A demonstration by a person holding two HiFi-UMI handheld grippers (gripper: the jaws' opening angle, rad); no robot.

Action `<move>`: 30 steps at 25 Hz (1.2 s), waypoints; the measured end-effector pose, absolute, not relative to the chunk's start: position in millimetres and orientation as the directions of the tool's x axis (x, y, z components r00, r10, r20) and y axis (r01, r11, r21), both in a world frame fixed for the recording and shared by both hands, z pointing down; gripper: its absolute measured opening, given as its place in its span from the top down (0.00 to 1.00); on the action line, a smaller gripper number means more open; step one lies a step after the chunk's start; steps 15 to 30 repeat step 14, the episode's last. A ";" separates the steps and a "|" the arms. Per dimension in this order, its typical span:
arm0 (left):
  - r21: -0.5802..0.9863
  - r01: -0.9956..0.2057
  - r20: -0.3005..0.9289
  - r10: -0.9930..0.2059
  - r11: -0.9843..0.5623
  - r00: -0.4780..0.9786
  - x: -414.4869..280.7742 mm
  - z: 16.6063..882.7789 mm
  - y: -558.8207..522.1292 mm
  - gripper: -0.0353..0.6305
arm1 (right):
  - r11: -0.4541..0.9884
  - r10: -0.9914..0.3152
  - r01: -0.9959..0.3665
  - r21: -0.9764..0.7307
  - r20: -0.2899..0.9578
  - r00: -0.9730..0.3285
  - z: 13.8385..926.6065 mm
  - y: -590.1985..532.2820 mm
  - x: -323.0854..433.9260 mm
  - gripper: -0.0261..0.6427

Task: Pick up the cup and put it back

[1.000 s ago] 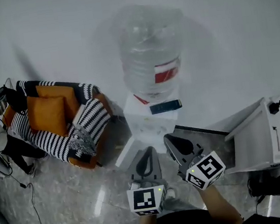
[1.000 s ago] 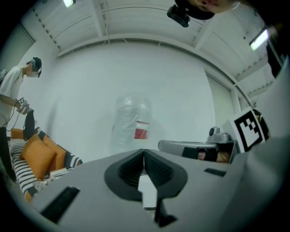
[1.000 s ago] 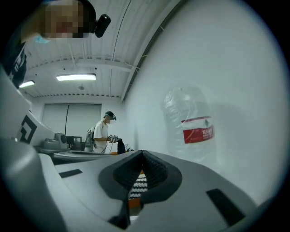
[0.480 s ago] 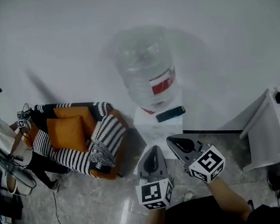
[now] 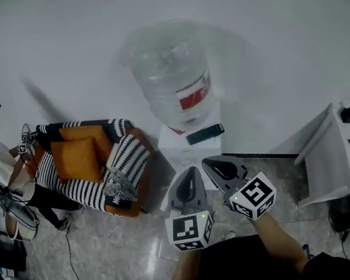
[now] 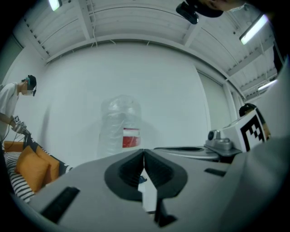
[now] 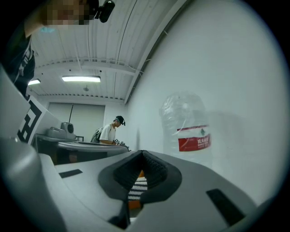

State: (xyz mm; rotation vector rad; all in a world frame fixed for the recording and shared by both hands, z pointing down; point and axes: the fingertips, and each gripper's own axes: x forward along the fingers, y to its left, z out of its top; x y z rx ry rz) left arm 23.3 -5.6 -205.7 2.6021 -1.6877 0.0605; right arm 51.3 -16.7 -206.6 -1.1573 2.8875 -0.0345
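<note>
Left gripper: the left gripper (image 5: 191,172) is held level, pointing toward the water dispenser (image 5: 187,157). Its own view shows the ribbed pads pressed together at the tips, with nothing between them.
Right gripper: the right gripper (image 5: 211,163) is just beside the left one. It is also level and pinched closed on nothing; only the striped armchair (image 5: 96,172) shows through the slit behind the pads.
Cup: no view shows a cup. It is not on the dispenser's top, on the floor at the dispenser's foot, or in either gripper.
Dispenser top: the big clear water bottle (image 5: 170,79) stands on it. A dark flat object (image 5: 205,133) lies at the near edge, too small to identify.
Surroundings: a person (image 5: 1,159) stands by the armchair's far end, and a white machine (image 5: 346,152) sits at the right.
Stage: two empty, closed tongs fit either a cup yet to be fetched or one already set back. The frames do not settle which.
Risk, closed tongs: reaching for a cup with closed tongs would likely push it over rather than grip it.
Risk, crowding: the tongs sit so close together that opening one could bump the other.
Risk, aim: with the cup unseen, a blind reach could strike the bottle or sweep the dark object off the edge.
</note>
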 end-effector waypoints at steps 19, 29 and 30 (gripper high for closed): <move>-0.016 -0.907 0.048 -0.907 -0.420 0.419 29.9 -210.8 -13.9 0.93 | 0.719 -0.695 -0.695 -0.026 -0.032 -0.718 -207.0 -23.7 58.2 0.95; -0.016 -0.907 0.048 -0.907 -0.420 0.419 29.9 -210.8 -13.9 0.93 | 0.719 -0.695 -0.695 -0.026 -0.032 -0.718 -207.0 -23.7 58.2 0.95; -0.016 -0.907 0.048 -0.907 -0.420 0.419 29.9 -210.8 -13.9 0.93 | 0.719 -0.695 -0.695 -0.026 -0.032 -0.718 -207.0 -23.7 58.2 0.95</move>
